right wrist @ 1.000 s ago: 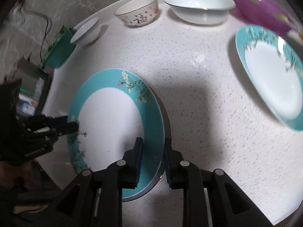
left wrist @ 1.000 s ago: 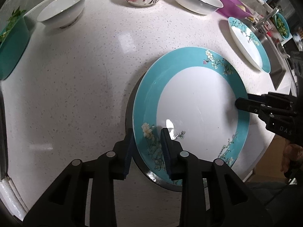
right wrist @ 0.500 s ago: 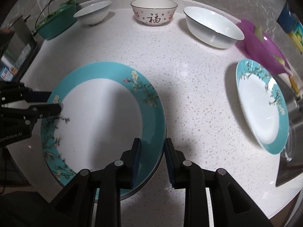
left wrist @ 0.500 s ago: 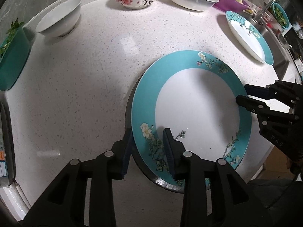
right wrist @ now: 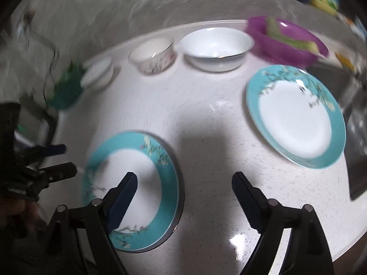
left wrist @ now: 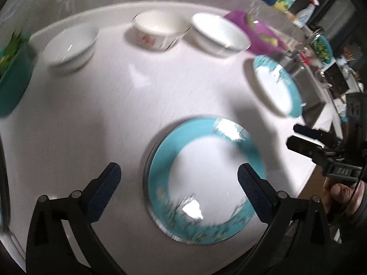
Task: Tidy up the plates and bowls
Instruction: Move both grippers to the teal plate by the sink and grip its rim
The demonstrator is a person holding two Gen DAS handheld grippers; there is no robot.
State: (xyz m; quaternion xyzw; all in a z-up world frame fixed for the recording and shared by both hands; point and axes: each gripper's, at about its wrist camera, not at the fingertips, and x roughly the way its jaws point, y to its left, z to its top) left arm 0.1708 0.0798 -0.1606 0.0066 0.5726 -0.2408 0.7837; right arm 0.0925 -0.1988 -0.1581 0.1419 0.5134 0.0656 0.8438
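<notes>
I am opening both sets of tongs above the white bench (right wrist: 206,137), and nothing is lying between the pads of either. My left tongs (left wrist: 179,176) are spreading wide over the near teal-rimmed plate (left wrist: 206,183), one pad hanging over bare bench to its left, the other over its right rim. My right tongs (right wrist: 183,181) are also parting, the left pad over that same plate (right wrist: 142,183), the right pad over empty bench. The plate is lying flat near the bench's front edge, resting on a darker-rimmed plate whose edge is peeking out along one side; neither pair of tongs is touching it.

The second teal-rimmed plate (right wrist: 296,116) is lying flat to the right and farther back, well apart from the stack, close to the sink. It is sitting to the right of my right tongs and far across from my left, so the right hand looks the nearer one for fetching it. Round as it is, it offers no long axis; the reachable part is its near-left rim, facing my right tongs.

Along the far edge three bowls are standing in a row: a small white bowl (right wrist: 98,73) at left, a patterned bowl (right wrist: 152,56) in the middle, a large white bowl (right wrist: 215,48) at right, with a purple bowl (right wrist: 286,43) beyond. Both views are blurring heavily.
</notes>
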